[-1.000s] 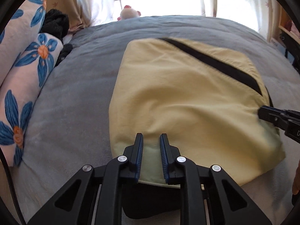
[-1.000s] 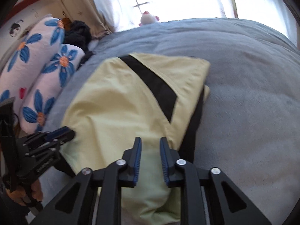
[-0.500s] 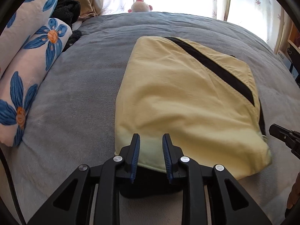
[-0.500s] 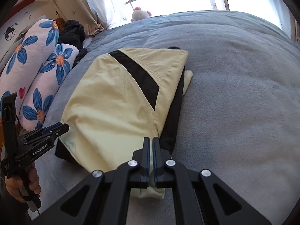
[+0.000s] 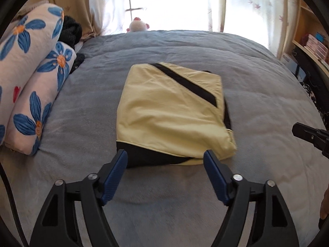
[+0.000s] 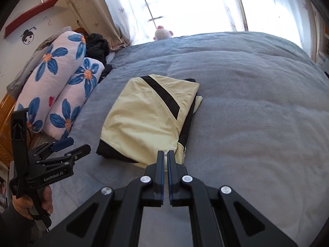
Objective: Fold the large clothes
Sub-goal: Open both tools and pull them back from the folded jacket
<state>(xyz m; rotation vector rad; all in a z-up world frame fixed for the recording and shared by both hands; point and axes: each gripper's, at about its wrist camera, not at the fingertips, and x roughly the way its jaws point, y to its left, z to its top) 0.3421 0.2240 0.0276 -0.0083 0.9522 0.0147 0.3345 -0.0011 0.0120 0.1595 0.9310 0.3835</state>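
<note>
A pale yellow garment with black panels [image 5: 170, 111] lies folded into a compact rectangle on the grey bed; it also shows in the right wrist view [image 6: 148, 119]. My left gripper [image 5: 165, 158] is open and empty, its fingers just short of the garment's near edge. It shows from the side in the right wrist view [image 6: 72, 146], held off the garment's left. My right gripper [image 6: 165, 154] is shut with nothing between the pads, its tip at the garment's near right corner. Its tip shows in the left wrist view [image 5: 304, 132].
The grey blanket [image 5: 257, 94] covers the bed. Two rolled floral quilts [image 5: 30, 94] lie along the left, with dark clothing [image 5: 71, 30] behind them. A plush toy [image 5: 137, 25] sits by the bright window. Shelves [image 5: 310, 47] stand at the right.
My left gripper has let go of the garment's near edge, opened wide and drawn back. My right gripper closed and pulled back off the garment. The garment now lies flat on the bed.
</note>
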